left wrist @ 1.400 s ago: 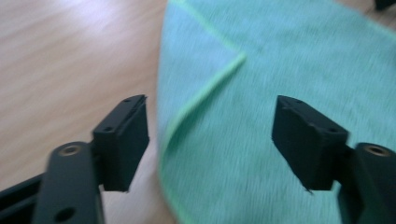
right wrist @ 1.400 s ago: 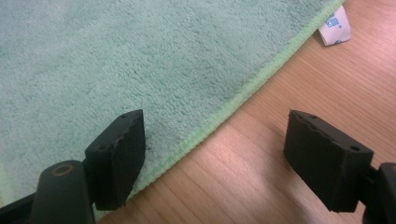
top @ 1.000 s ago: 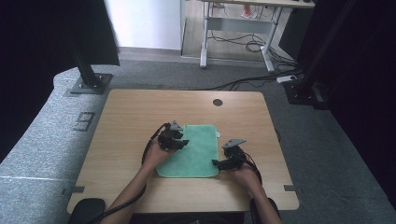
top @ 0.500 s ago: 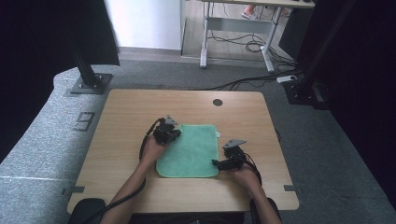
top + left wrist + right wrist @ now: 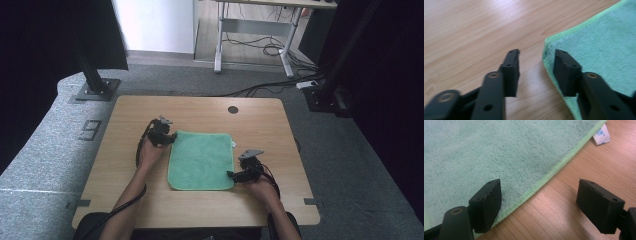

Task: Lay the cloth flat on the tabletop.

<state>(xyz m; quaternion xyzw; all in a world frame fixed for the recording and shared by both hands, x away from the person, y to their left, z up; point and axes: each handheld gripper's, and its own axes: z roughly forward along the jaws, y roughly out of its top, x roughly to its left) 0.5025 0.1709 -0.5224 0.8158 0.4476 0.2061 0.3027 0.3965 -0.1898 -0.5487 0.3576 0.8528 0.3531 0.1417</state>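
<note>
A green cloth (image 5: 201,160) lies flat in the middle of the wooden table (image 5: 130,115). My left gripper (image 5: 167,137) is at the cloth's far left corner. In the left gripper view its jaws (image 5: 537,56) have just been opening; the cloth's corner (image 5: 599,40) lies under the right jaw, with bare wood in the gap and nothing pinched. My right gripper (image 5: 235,175) is at the cloth's near right corner. Its jaws (image 5: 539,186) stand wide open over the cloth's edge (image 5: 544,180), one over the cloth, one over wood.
A white label (image 5: 602,135) sticks out of the cloth's right edge. A round cable hole (image 5: 233,109) sits near the table's far edge. Bare wood runs left and right of the cloth. Black stand bases (image 5: 95,90) rest on the floor beyond the table.
My left gripper has slid left and slightly away, from on top of the cloth out to its far left corner. The right gripper has kept still.
</note>
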